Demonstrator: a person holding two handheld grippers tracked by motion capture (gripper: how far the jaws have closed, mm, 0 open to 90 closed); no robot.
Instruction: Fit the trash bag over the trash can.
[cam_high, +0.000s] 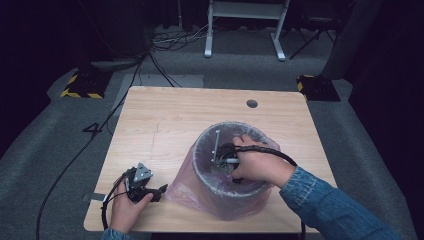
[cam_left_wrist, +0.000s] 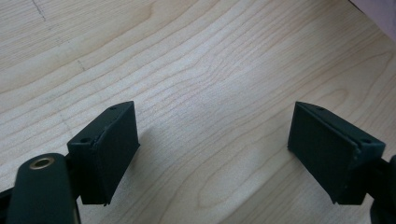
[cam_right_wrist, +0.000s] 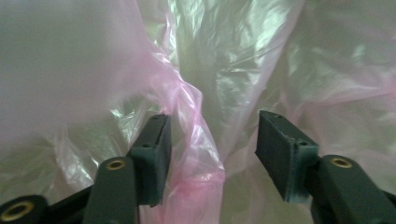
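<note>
A round bin lined with a thin pink plastic bag stands on the wooden table, right of centre near the front. My right gripper is held down inside the bin. In the right gripper view it stands open, and a crumpled fold of the pink bag hangs between its jaws without being pinched. My left gripper rests on the table left of the bin, held by a hand. In the left gripper view it is wide open over bare wood.
A dark round hole sits in the table near its back right. Cables trail over the grey floor to the left. Yellow-black striped blocks and a white frame stand beyond the table.
</note>
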